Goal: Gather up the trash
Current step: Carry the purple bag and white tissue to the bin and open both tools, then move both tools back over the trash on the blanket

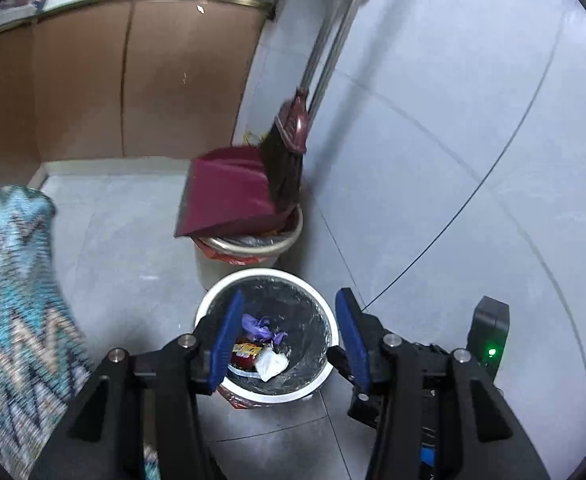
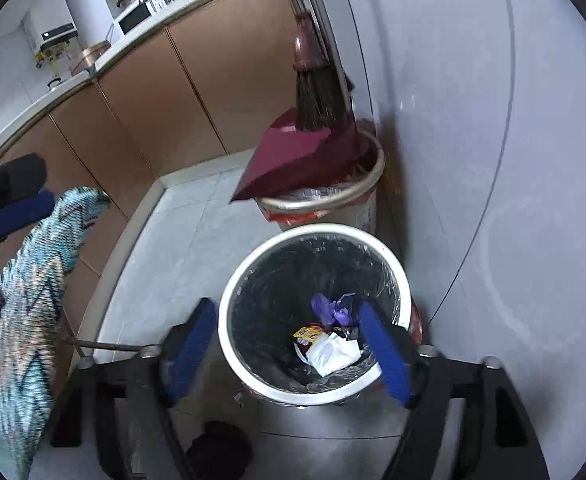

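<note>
My left tongs point(image 1: 289, 316) stand wide and hold nothing, hovering over the white bin point(image 1: 217, 300), which fills the 6 o'clock part of the left wrist view. At 9 o'clock there, a blue-patterned cloth point(image 1: 17, 288) hangs blurred at the edge. Inside the bin's black liner point(image 1: 313, 344) lie the trash pieces: a purple glove point(image 1: 259, 326), a red and yellow wrapper point(image 1: 247, 351) and a crumpled white paper point(image 1: 272, 364), all touching one another at the bottom. Just beyond the bin, at 12 o'clock from it, a second bin point(image 1: 253, 246) carries a maroon dustpan point(image 1: 229, 196) tilted across its rim, with a broom point(image 1: 287, 160) standing in it against the grey wall point(image 1: 433, 140).

My right tongs point(image 2: 289, 320) are also wide and empty, one blue finger outside the white bin's rim at 7 o'clock, the other over its opening at 5 o'clock. The brown cabinet point(image 2: 153, 112) under the desk point(image 2: 105, 64) runs from 9 to 12 o'clock.
</note>
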`<action>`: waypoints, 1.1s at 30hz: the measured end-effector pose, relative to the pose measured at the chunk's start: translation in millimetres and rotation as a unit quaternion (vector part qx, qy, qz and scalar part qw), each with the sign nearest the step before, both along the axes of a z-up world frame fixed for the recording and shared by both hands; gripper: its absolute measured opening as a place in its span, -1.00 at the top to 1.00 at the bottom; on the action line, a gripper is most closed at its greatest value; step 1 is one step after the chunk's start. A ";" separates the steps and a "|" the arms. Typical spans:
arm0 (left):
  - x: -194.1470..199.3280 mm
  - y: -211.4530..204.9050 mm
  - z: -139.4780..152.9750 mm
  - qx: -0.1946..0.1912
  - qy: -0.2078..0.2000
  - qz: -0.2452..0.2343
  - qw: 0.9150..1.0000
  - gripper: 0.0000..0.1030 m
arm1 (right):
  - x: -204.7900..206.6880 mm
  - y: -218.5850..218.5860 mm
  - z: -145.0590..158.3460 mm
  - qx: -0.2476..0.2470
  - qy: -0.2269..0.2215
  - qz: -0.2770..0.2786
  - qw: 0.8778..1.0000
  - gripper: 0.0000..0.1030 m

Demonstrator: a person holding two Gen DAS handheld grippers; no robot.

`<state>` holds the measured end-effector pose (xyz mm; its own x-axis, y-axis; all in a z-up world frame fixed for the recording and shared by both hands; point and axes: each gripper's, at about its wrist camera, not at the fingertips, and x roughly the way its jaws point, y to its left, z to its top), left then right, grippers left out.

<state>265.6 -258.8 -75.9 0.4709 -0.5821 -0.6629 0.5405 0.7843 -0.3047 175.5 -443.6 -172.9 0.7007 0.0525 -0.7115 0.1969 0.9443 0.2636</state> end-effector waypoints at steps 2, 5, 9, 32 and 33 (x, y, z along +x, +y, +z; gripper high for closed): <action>-16.0 17.5 14.9 -0.010 -0.020 0.012 1.000 0.10 | -13.6 9.6 18.7 -0.004 -0.021 -0.004 1.000 -0.82; -37.7 40.6 33.6 -0.020 -0.035 0.024 0.999 0.10 | -31.6 20.9 43.6 0.004 -0.049 -0.007 0.999 -1.00; -72.2 76.0 59.9 -0.015 -0.060 0.039 0.997 0.10 | -56.7 41.2 79.5 0.012 -0.082 0.007 0.997 -1.00; -269.1 293.6 132.8 0.015 -0.207 0.207 0.956 -0.18 | -190.0 202.4 217.8 -0.055 -0.203 0.134 0.968 -1.00; -275.9 298.3 134.1 0.016 -0.210 0.213 0.954 -0.18 | -193.9 208.3 217.9 -0.058 -0.202 0.141 0.967 -1.00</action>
<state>-10.3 39.5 58.2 0.8882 -0.2616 -0.3776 0.2403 0.9652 -0.1035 -18.4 -235.2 45.0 0.8927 0.2181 -0.3943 -0.1699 0.9734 0.1539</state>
